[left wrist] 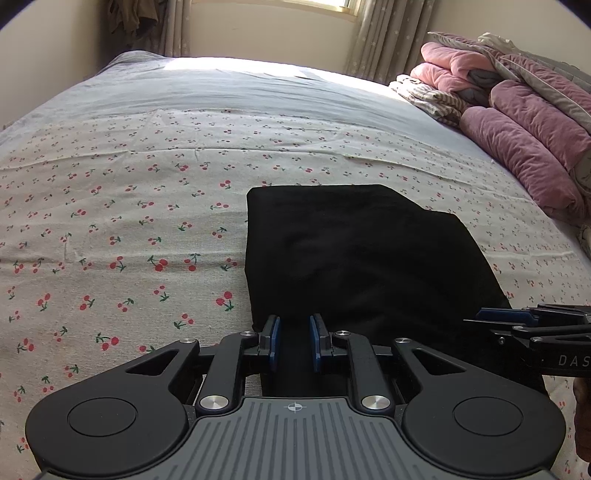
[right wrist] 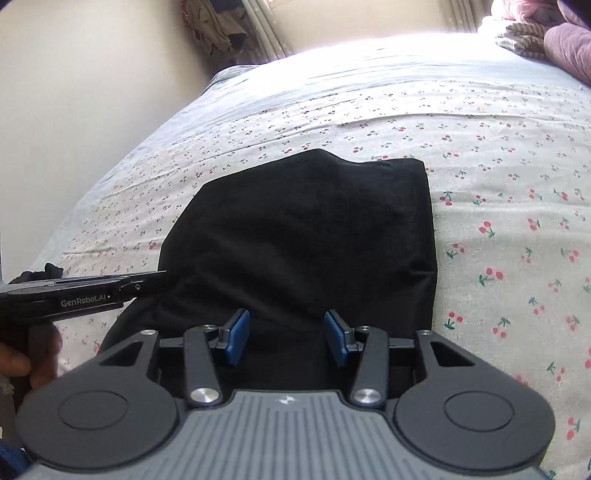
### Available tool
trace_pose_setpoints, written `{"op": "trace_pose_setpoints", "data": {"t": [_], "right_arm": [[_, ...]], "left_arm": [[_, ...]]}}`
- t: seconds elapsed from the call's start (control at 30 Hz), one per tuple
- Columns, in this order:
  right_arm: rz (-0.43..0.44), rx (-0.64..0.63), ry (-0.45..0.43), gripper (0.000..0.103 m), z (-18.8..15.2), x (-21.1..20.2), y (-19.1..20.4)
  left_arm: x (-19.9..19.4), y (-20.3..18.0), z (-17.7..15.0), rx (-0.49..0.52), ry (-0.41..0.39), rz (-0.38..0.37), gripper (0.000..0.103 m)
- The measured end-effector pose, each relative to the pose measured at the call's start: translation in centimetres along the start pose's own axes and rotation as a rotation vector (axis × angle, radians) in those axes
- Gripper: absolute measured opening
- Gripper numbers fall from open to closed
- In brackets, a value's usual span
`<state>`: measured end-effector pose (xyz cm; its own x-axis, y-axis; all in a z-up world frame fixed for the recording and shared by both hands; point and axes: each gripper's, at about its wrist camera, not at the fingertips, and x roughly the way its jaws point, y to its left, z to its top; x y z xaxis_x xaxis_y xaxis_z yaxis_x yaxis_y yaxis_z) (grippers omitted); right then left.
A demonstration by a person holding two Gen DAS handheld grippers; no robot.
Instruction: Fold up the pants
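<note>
Black pants (left wrist: pixel 354 254) lie folded into a compact block on the cherry-print bedsheet (left wrist: pixel 110 221); they also show in the right wrist view (right wrist: pixel 306 236). My left gripper (left wrist: pixel 295 338) is open, its blue pads apart over the near edge of the pants, holding nothing. My right gripper (right wrist: pixel 286 334) is open wider, over the near edge of the pants, empty. The right gripper shows from the side at the right of the left wrist view (left wrist: pixel 524 325). The left gripper shows at the left of the right wrist view (right wrist: pixel 110 288).
A pile of pink and purple blankets (left wrist: pixel 517 122) and striped cloth (left wrist: pixel 428 96) sits at the bed's far right. Curtains (left wrist: pixel 373 37) and a window wall stand behind the bed. Clothes (left wrist: pixel 129 18) hang at the far left corner.
</note>
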<state>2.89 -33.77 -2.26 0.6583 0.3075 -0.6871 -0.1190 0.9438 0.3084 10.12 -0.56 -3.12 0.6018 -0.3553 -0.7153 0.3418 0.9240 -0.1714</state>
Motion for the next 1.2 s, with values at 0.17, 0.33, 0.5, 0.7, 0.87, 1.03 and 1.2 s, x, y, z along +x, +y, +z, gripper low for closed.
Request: {"op": "trace_pose_setpoints", "data": {"t": [0.17, 0.33, 0.5, 0.7, 0.87, 1.03, 1.2], "right_arm": [[-0.037, -0.025, 0.018, 0.036, 3.3, 2.8, -2.4], [-0.017, 0.045, -0.036, 0.036, 4.9, 5.0, -5.0], [-0.078, 0.052, -0.112, 0.035, 4.9, 4.5, -6.0], [-0.090, 0.099, -0.100, 0.054, 5.2, 1.0, -4.2], [-0.111, 0.129, -0.018, 0.057, 3.6, -1.0, -4.5], [-0.093, 0.243, 0.076, 0.056, 1.8, -1.1, -6.8], [0.111, 0.475, 0.104, 0.054, 0.9, 0.2, -9.4]], "left_arm": [[0.1, 0.1, 0.0, -0.003, 0.001, -0.004, 0.017], [0.2, 0.1, -0.1, 0.011, -0.003, -0.009, 0.017], [0.3, 0.8, 0.2, -0.013, 0.010, -0.038, 0.017], [-0.9, 3.1, 0.9, -0.148, -0.021, -0.077, 0.044], [-1.8, 4.8, 0.8, -0.234, -0.043, -0.114, 0.076], [0.6, 5.5, 0.2, -0.334, 0.072, -0.155, 0.079], [1.2, 5.0, 0.0, -0.354, 0.079, -0.241, 0.080]]}}
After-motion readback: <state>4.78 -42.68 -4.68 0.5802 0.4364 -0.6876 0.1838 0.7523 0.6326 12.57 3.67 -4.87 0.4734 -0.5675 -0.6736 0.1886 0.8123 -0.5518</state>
